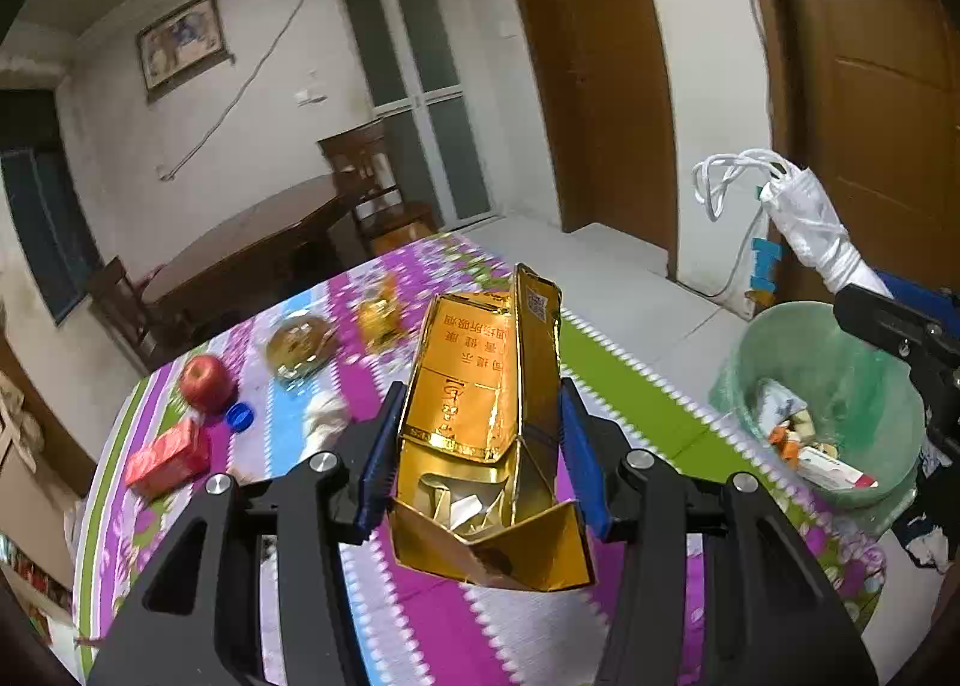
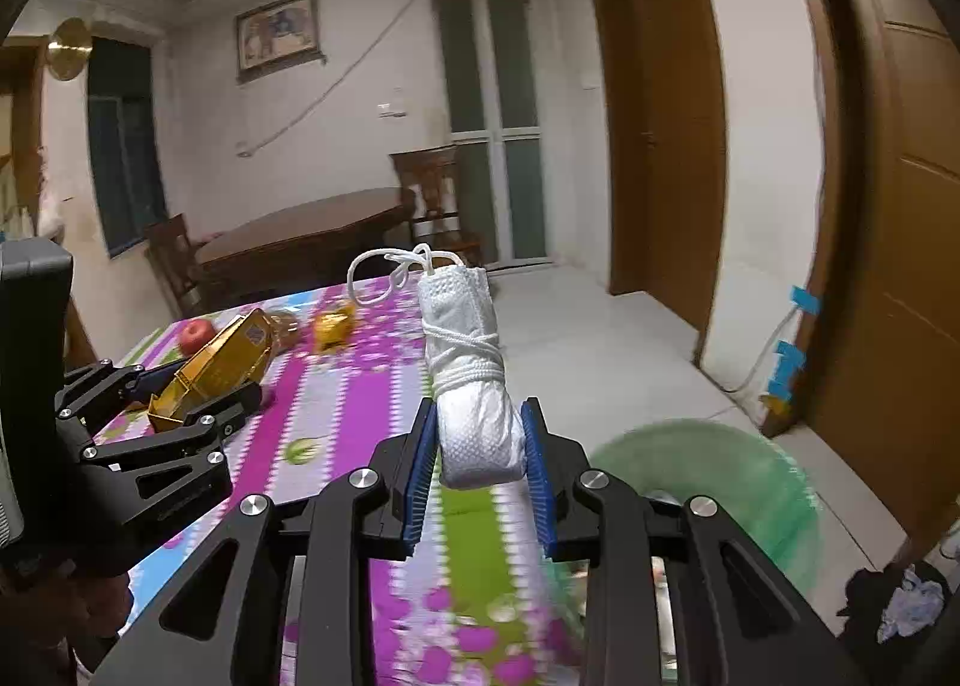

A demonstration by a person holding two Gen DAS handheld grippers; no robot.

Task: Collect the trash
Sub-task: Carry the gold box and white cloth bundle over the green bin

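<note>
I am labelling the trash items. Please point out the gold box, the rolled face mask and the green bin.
gold box (image 1: 474, 386): left wrist view, its top face.
rolled face mask (image 2: 480, 434): right wrist view, its lower body.
green bin (image 1: 864, 386): left wrist view, its inner wall.

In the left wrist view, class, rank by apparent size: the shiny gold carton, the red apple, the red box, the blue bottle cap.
1. Shiny gold carton, though it is nearest the camera, held in the left gripper.
2. Red box and red apple: too alike to rank.
3. Blue bottle cap.
</note>
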